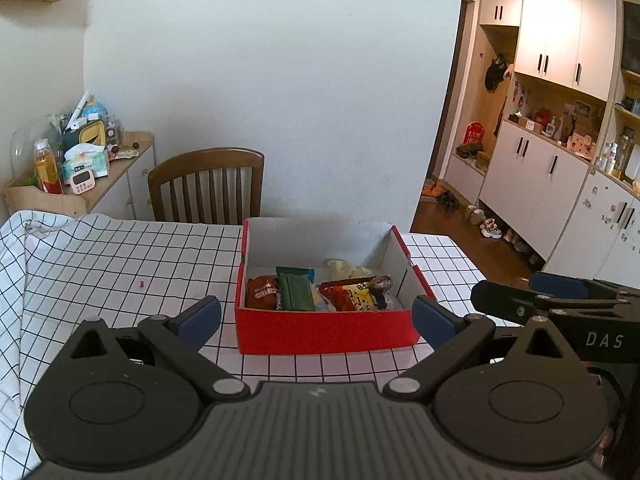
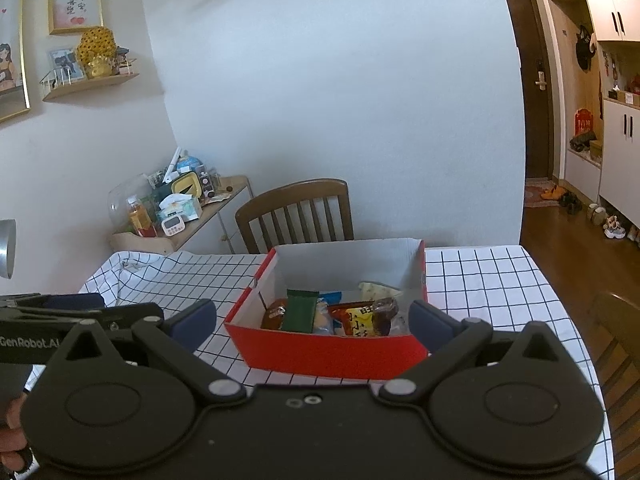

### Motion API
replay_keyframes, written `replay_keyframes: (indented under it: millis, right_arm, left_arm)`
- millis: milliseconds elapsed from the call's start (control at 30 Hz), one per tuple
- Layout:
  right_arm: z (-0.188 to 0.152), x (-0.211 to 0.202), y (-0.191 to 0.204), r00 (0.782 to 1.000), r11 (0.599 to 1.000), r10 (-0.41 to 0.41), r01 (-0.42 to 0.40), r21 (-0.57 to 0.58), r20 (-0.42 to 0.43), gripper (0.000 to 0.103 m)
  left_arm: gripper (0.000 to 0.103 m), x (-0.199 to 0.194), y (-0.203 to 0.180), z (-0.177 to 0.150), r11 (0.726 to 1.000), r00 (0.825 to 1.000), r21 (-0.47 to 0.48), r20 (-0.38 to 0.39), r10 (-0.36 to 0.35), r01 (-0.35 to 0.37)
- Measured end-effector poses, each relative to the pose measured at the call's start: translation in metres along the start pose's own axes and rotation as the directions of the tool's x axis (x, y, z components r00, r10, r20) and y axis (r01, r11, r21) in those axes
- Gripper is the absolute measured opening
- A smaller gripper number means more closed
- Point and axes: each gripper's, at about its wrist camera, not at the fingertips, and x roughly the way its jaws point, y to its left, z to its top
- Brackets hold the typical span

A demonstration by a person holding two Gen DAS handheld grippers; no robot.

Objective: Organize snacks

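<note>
A red box (image 1: 324, 332) (image 2: 336, 350) with white inner walls stands on the checked tablecloth (image 1: 100, 272) (image 2: 488, 280). Inside lie several snack packets: a green bar (image 1: 295, 290) (image 2: 300, 308), an orange-brown packet (image 1: 261, 292), a yellow and red packet (image 1: 358, 296) (image 2: 358, 320) and a dark wrapped sweet (image 2: 384, 310). My left gripper (image 1: 316, 318) hangs open just short of the box's near wall, nothing between its blue pads. My right gripper (image 2: 312, 320) is also open and empty, facing the box from the near side. Each gripper shows at the edge of the other's view.
A wooden chair (image 1: 208, 186) (image 2: 294, 212) stands behind the table at the wall. A side cabinet (image 1: 120, 176) with bottles and clutter is at the far left. A tiny red scrap (image 1: 141, 284) lies on the cloth. White cupboards (image 1: 552, 152) and shoes line the hallway on the right.
</note>
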Motion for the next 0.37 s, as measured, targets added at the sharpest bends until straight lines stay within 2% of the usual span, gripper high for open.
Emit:
replay_keyframes:
  millis: [367]
  right_arm:
    - [-0.0027, 0.0014, -0.0003, 1.000, 1.000, 0.000, 0.000, 0.008, -0.014, 0.103]
  left_arm:
    - [0.102, 0.0028, 0.0005, -0.0025, 1.000, 1.000, -0.004, -0.022, -0.002, 0.002]
